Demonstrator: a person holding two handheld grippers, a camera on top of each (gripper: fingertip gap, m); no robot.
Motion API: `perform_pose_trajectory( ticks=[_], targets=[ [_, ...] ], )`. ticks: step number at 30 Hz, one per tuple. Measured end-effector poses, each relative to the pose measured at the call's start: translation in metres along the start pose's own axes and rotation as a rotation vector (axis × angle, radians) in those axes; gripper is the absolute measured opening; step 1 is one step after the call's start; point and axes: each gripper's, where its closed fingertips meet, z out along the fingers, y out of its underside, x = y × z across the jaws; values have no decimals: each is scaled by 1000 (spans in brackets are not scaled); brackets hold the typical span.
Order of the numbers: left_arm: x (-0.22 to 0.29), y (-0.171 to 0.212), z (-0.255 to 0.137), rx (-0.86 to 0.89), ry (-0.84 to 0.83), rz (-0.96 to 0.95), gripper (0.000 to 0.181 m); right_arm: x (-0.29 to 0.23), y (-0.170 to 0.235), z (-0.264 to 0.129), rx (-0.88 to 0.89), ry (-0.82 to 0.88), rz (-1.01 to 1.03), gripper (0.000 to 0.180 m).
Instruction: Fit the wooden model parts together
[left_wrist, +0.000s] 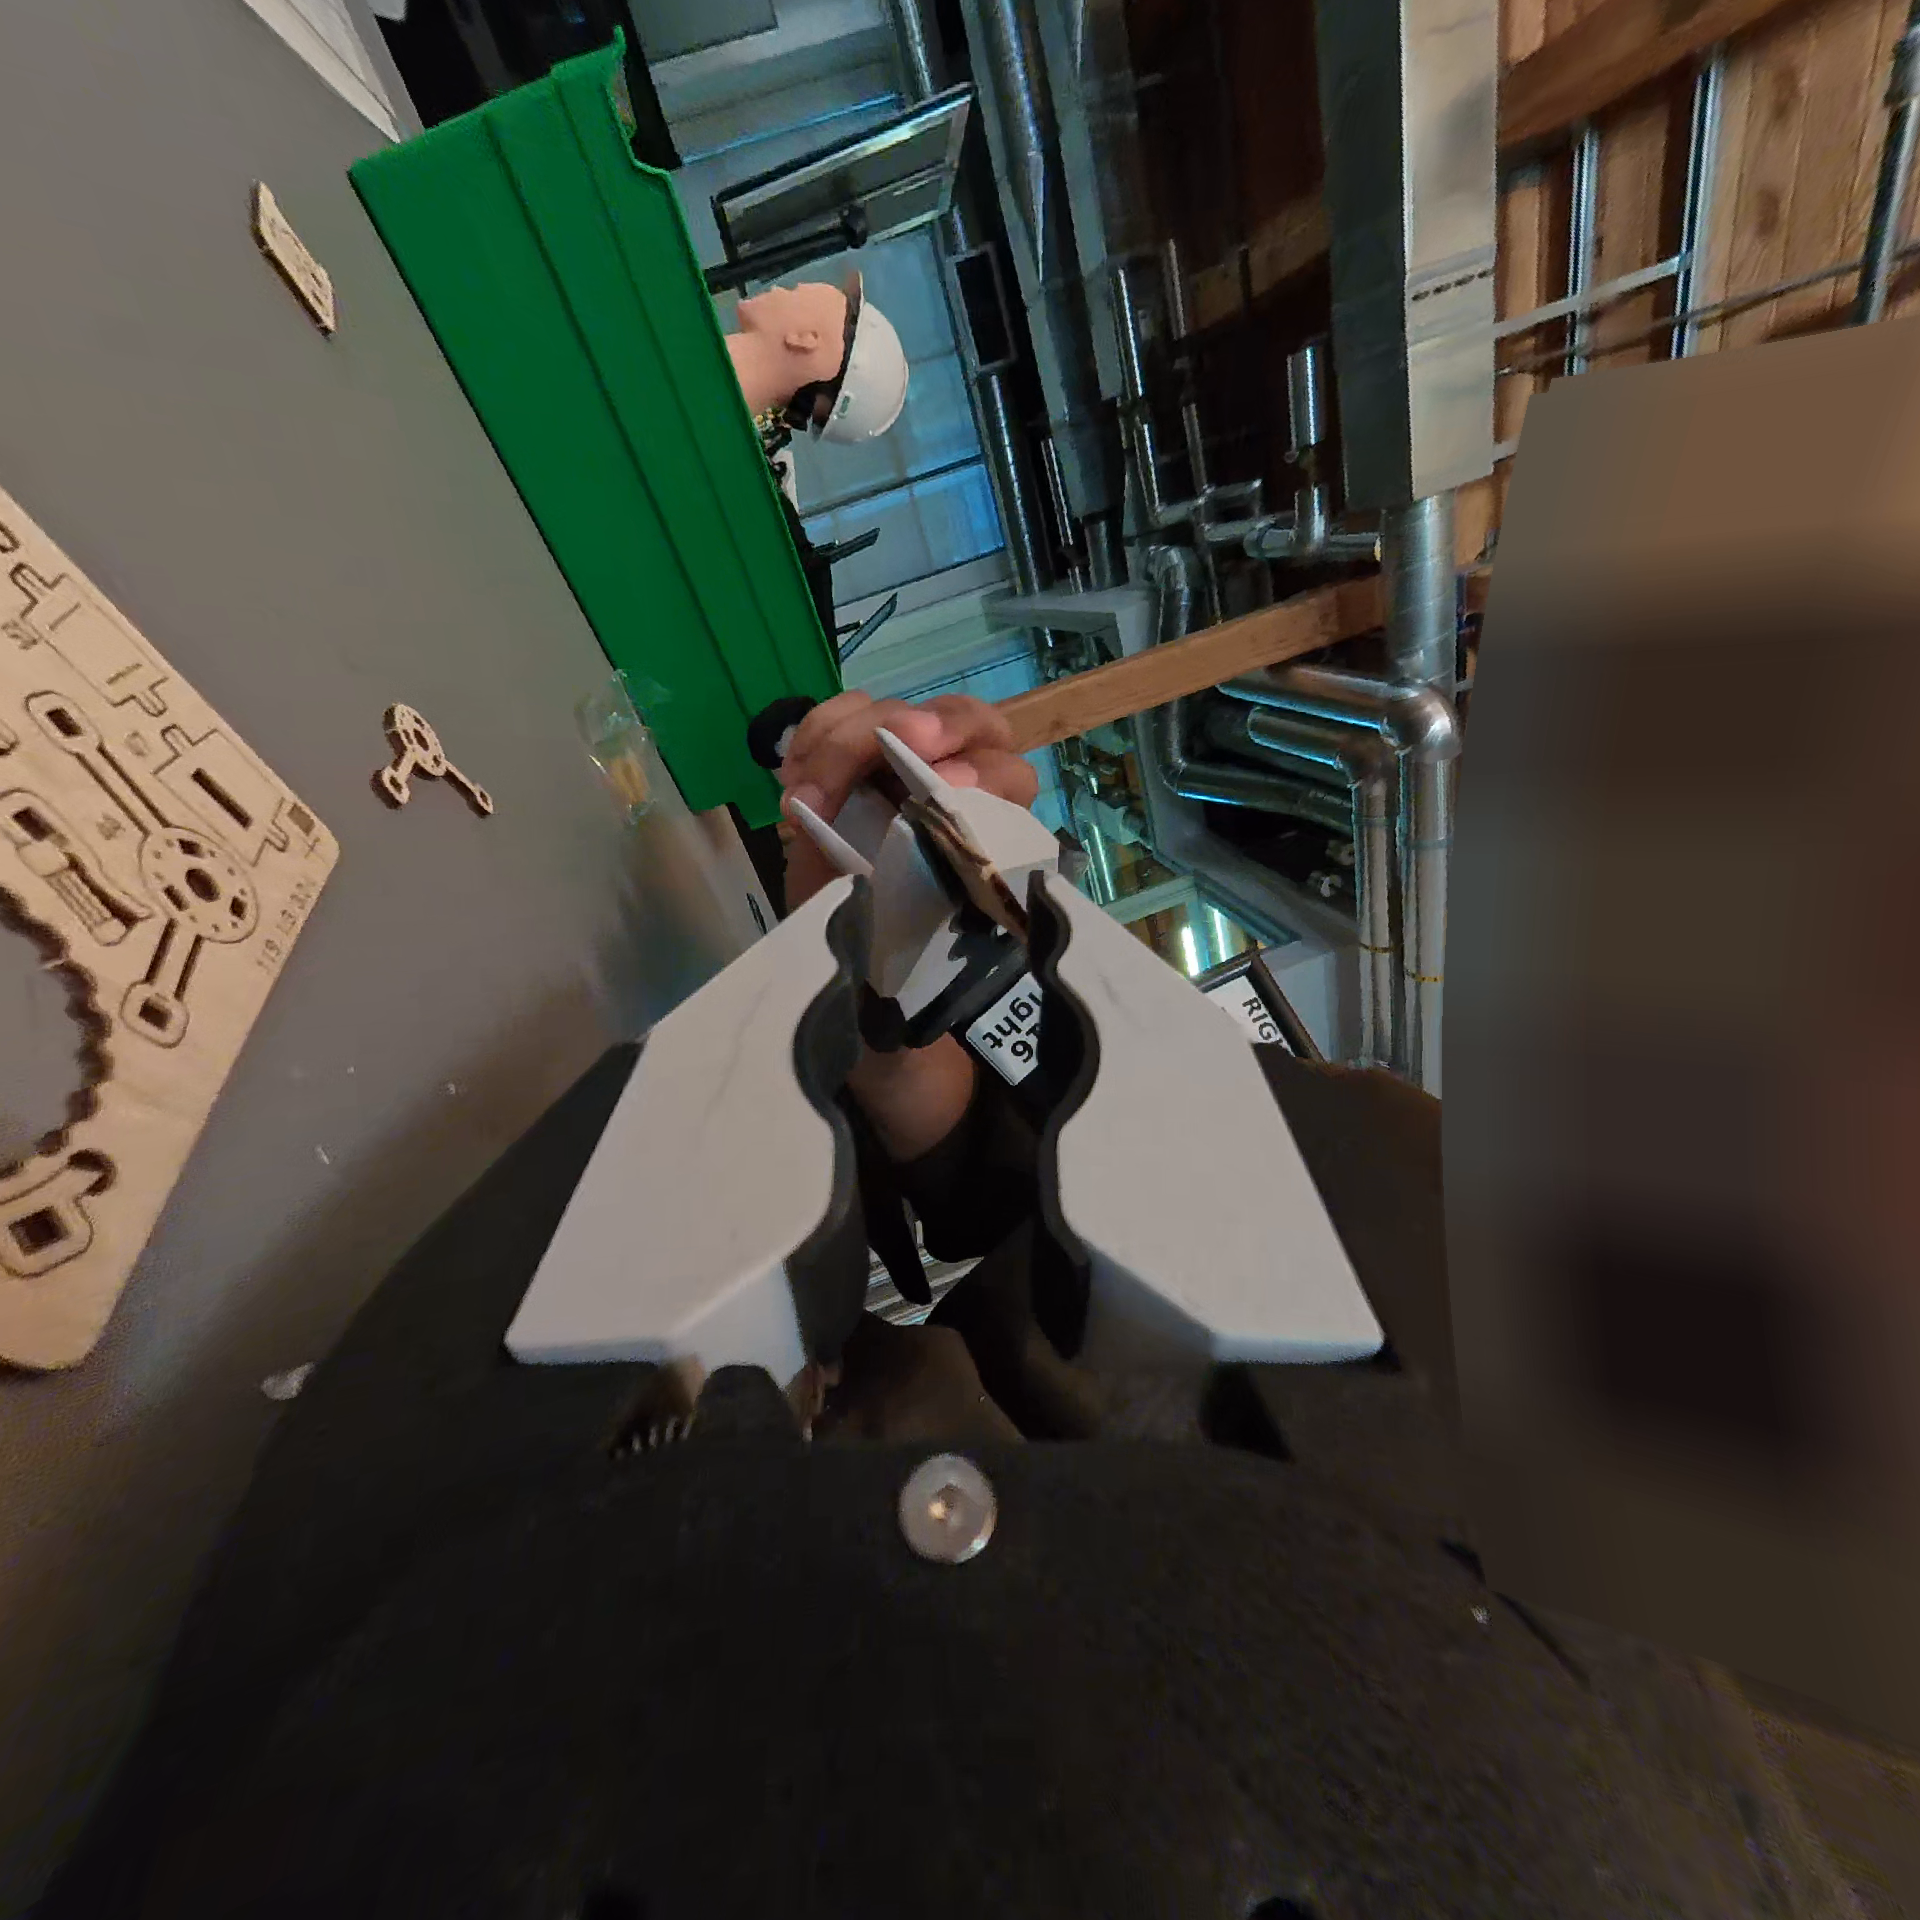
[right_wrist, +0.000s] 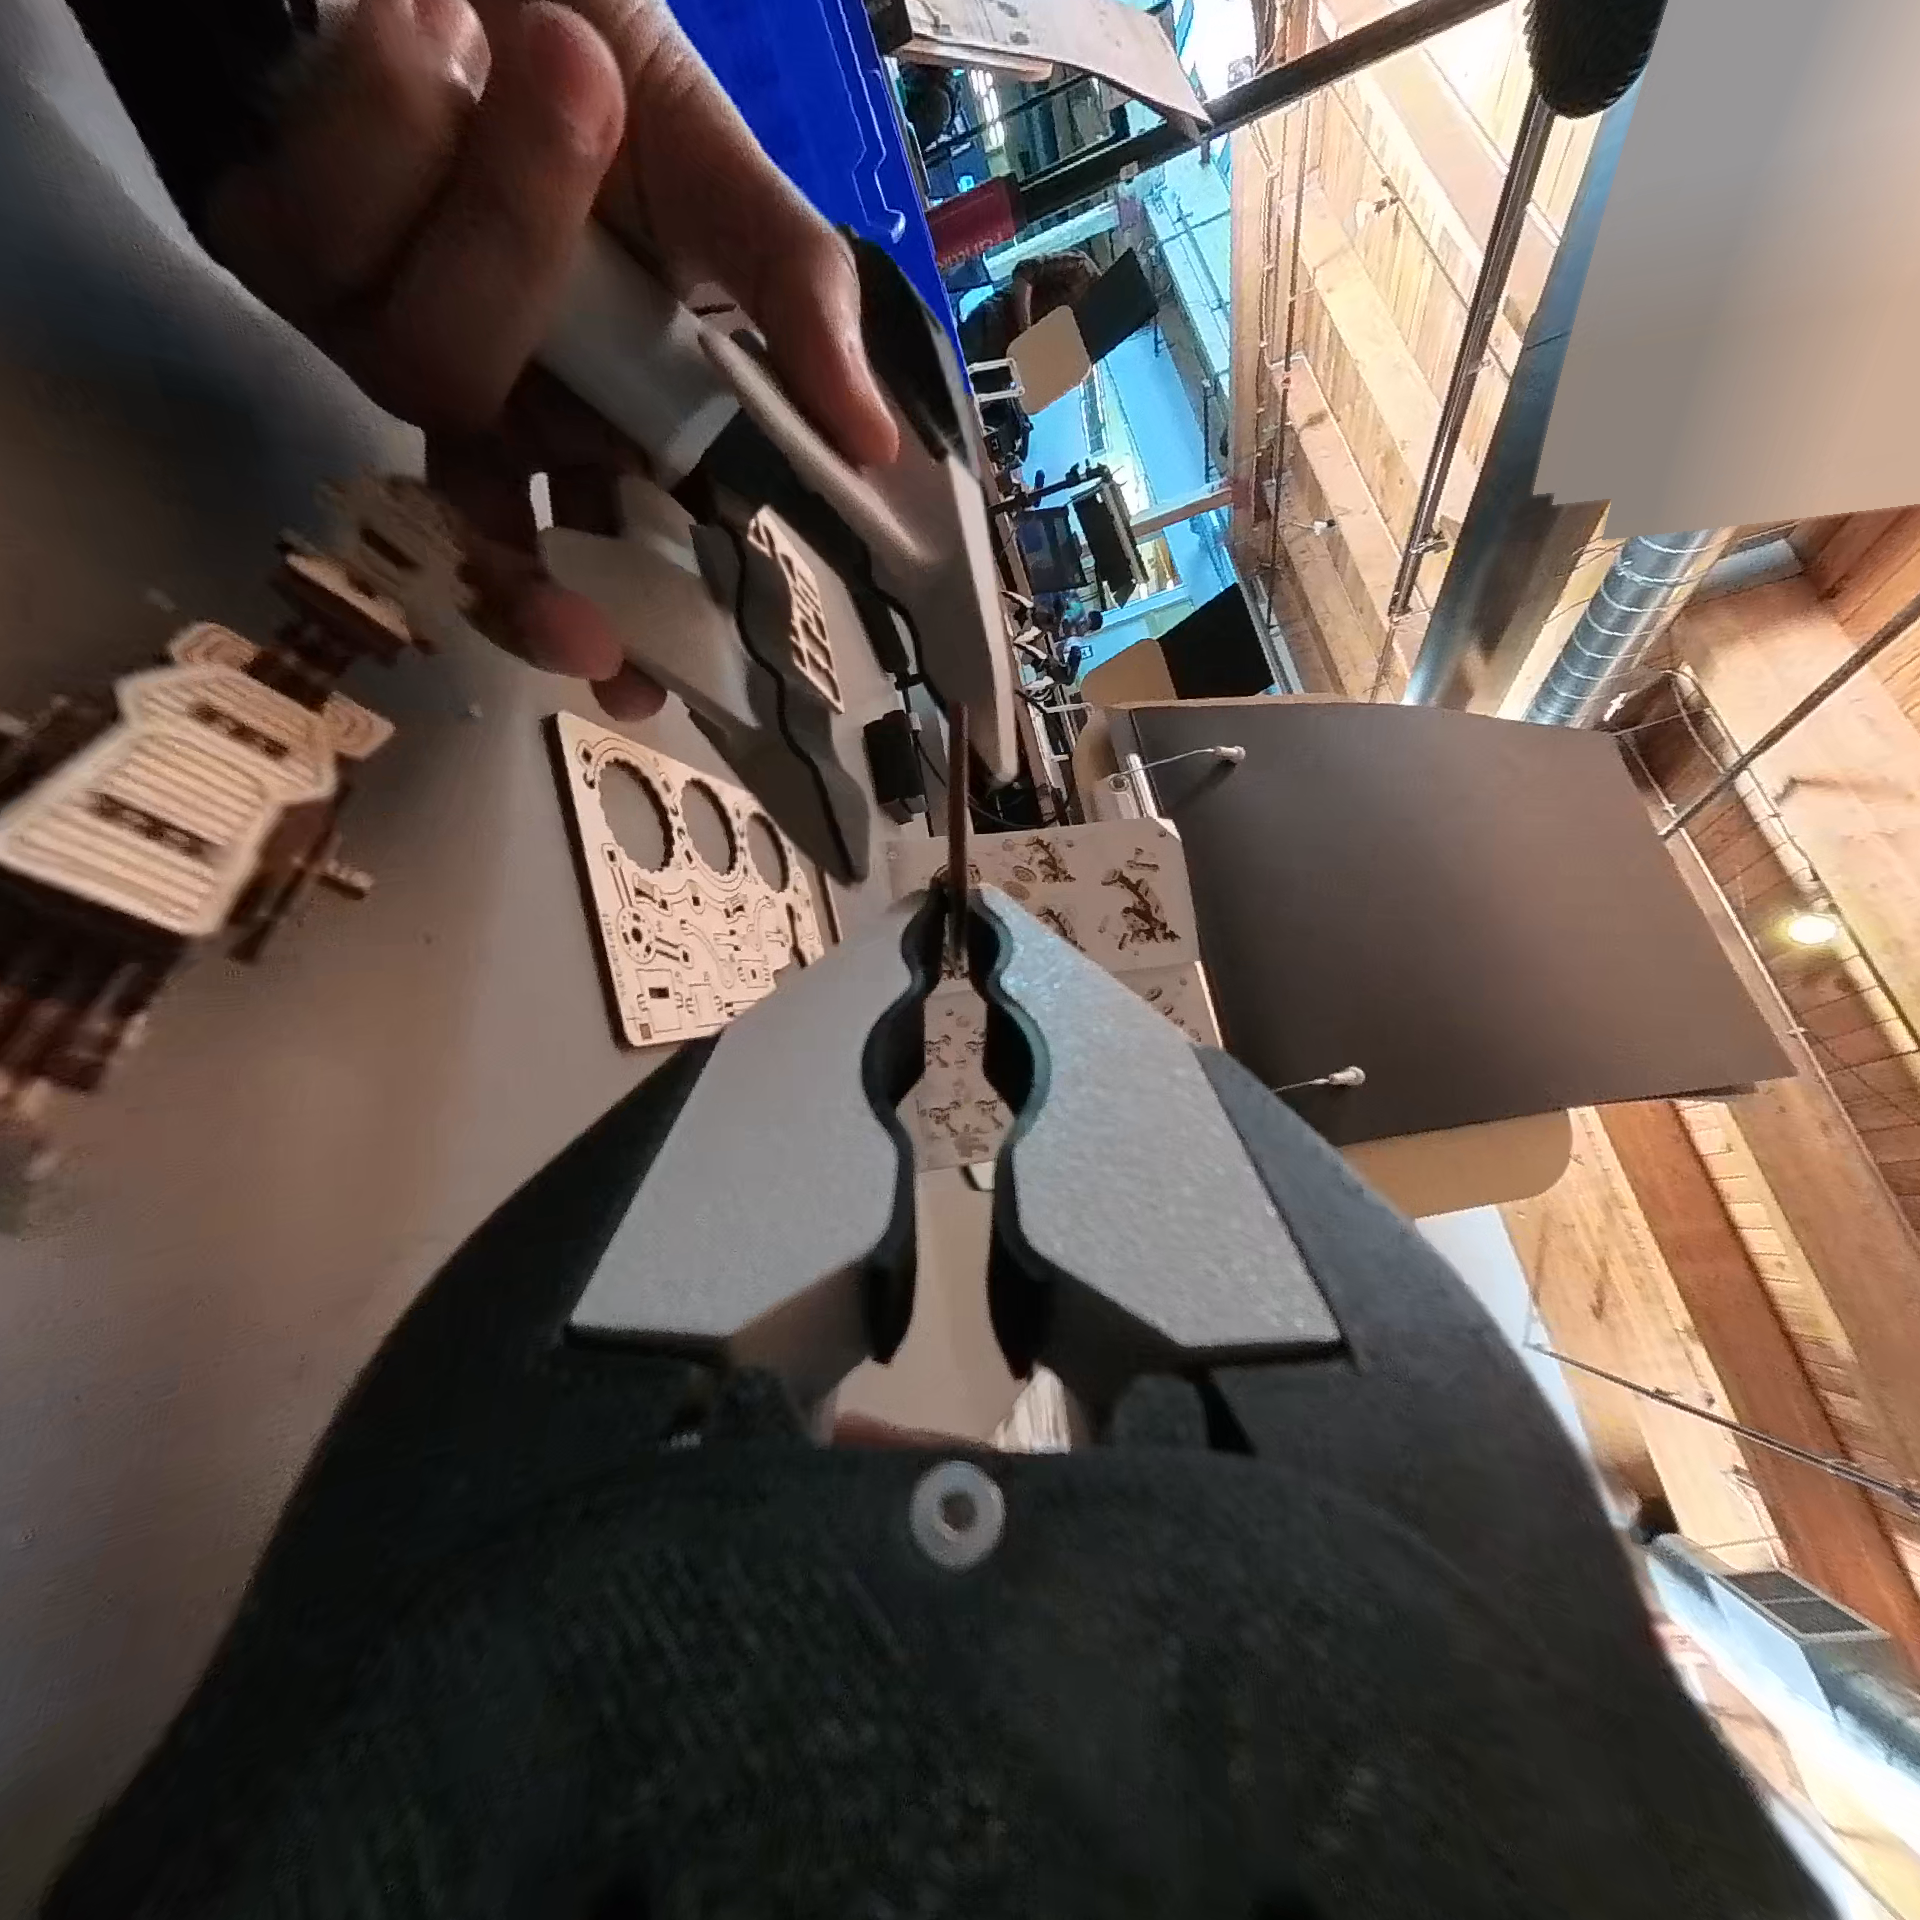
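My right gripper (right_wrist: 951, 914) is shut on a thin dark wooden part (right_wrist: 958, 800), seen edge-on and sticking out past its tips. My left gripper (right_wrist: 831, 665), held by a hand, is open just beyond that part's far end. In the left wrist view my left gripper (left_wrist: 945, 904) is open and empty. The right gripper (left_wrist: 935, 883) faces it and holds the wooden part (left_wrist: 982, 878) close to the left fingertips. A partly built wooden model (right_wrist: 177, 821) stands on the grey table (right_wrist: 312, 1143) at the left.
A laser-cut wooden sheet (right_wrist: 696, 862) with round cut-outs lies on the table; it also shows in the left wrist view (left_wrist: 114, 935). A small loose part (left_wrist: 426, 758) lies near a green bin (left_wrist: 592, 436). A printed paper sheet (right_wrist: 1091, 904) and a black panel (right_wrist: 1403, 894) lie beyond.
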Motion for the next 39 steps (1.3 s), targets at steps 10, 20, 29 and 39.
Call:
perform_pose_trajectory(
  ticks=[10, 20, 29, 39],
  targets=[
    [-6, -20, -12, 107, -33, 32, 1, -7, 17, 5, -54, -49, 185, 25],
    [-7, -25, -15, 111, -168, 293, 0, 7, 20, 4, 105, -218, 1239, 34],
    [2, -8, -2, 21, -218, 520, 0, 7, 3, 2, 232, -411, 1631, 7],
    [7, -9, -1, 42, -238, 589, 0, 12, 0, 1, 273, -434, 1706, 5]
  ],
)
